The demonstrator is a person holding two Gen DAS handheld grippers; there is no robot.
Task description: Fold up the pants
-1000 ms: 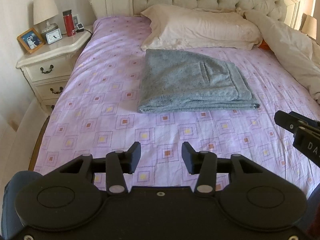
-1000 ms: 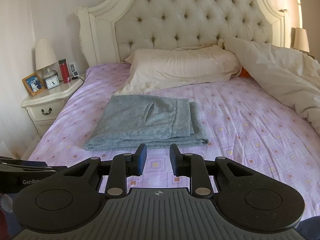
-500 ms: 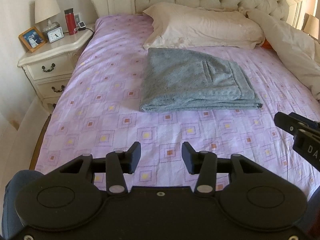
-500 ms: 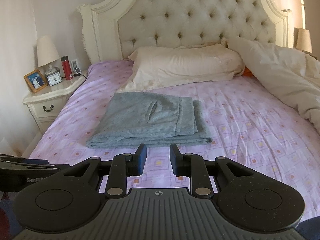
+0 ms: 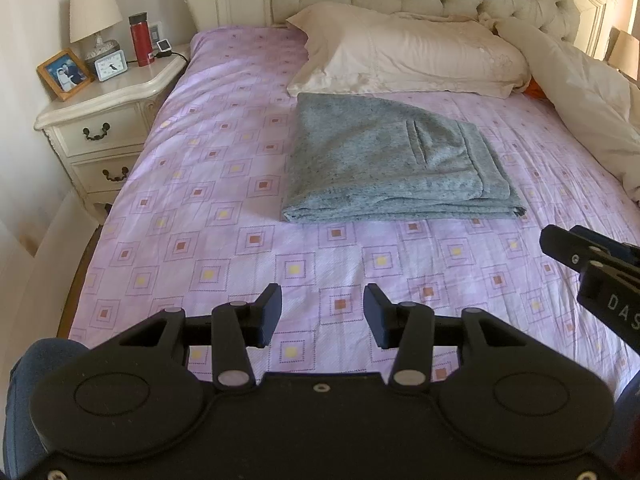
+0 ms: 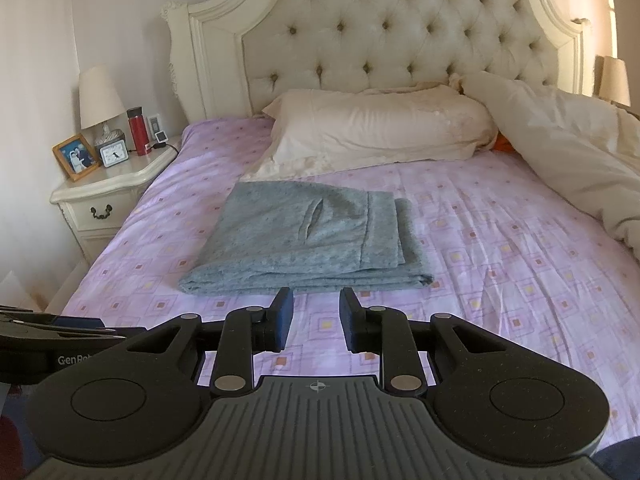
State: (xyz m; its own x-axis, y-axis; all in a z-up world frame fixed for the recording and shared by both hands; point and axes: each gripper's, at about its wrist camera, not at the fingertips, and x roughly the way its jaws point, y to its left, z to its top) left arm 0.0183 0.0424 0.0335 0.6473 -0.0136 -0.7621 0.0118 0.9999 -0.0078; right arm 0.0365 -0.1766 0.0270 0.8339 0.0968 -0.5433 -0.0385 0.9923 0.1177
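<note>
Purple bedsheet (image 5: 208,200), folded pants (image 5: 392,168) beyond both gaping tongs (image 5: 322,314) (image 6: 315,318)

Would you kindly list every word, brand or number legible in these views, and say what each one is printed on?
"DAS", cut off by the frame edge: on the right gripper's body, seen in the left wrist view.
"GenRob", partly hidden: on the left gripper's body, seen in the right wrist view.
Clock dial: numerals too small to read.
Red bottle: no readable label.
</note>
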